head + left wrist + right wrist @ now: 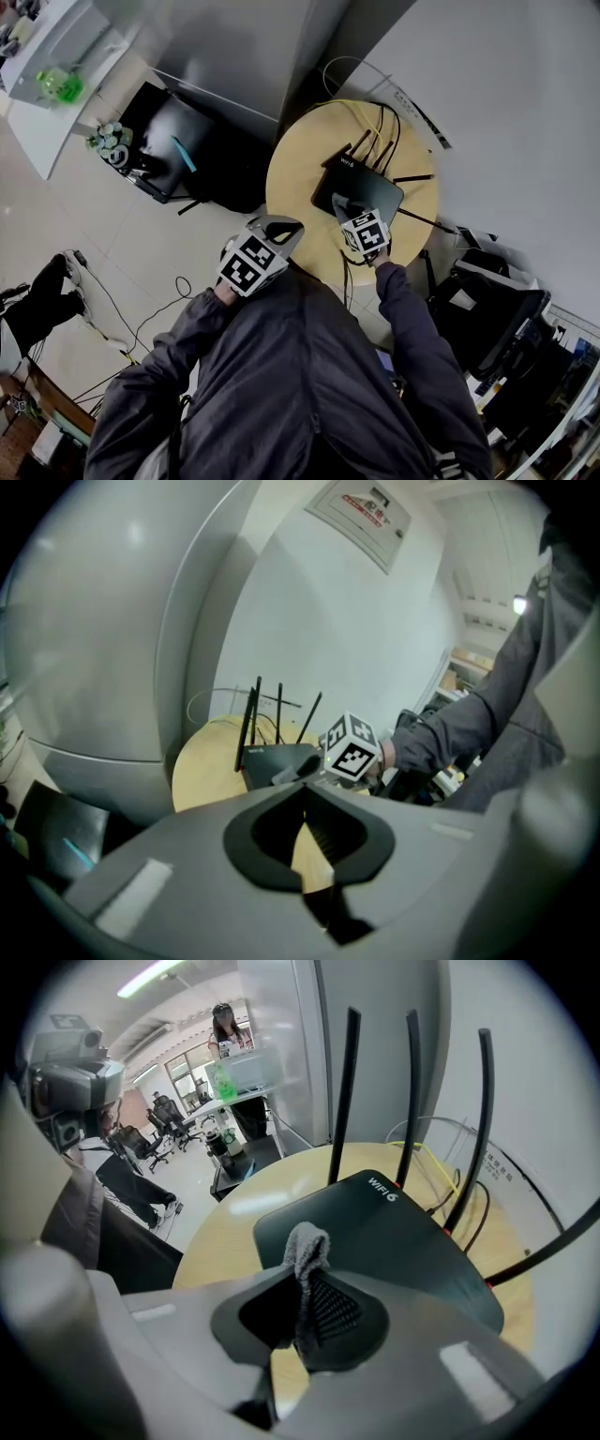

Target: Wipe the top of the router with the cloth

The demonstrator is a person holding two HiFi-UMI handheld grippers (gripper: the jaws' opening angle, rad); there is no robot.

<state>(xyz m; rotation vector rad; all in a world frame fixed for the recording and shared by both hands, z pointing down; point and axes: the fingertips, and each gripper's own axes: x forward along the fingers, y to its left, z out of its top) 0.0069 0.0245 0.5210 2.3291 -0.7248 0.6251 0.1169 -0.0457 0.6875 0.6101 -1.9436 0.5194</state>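
Observation:
A black router [361,187] with several upright antennas lies on a round wooden table [291,178]. In the right gripper view its flat top [394,1241] carries white "WIFI 6" print. My right gripper [302,1274] is shut on a grey cloth [307,1241], which sticks up from the jaw tips just over the router's near edge. Seen from the head view, the right gripper [339,204] is at the router's near corner. My left gripper [279,225] hovers at the table's near-left rim. In its own view the left gripper [303,794] is shut with nothing in it, aimed at the router [277,758].
Yellow and black cables [375,117] trail off the table's far side toward the white wall. A dark chair [178,141] stands left of the table and black office gear [483,309] right of it. A white desk [47,75] sits far left. A person [225,1026] stands far off.

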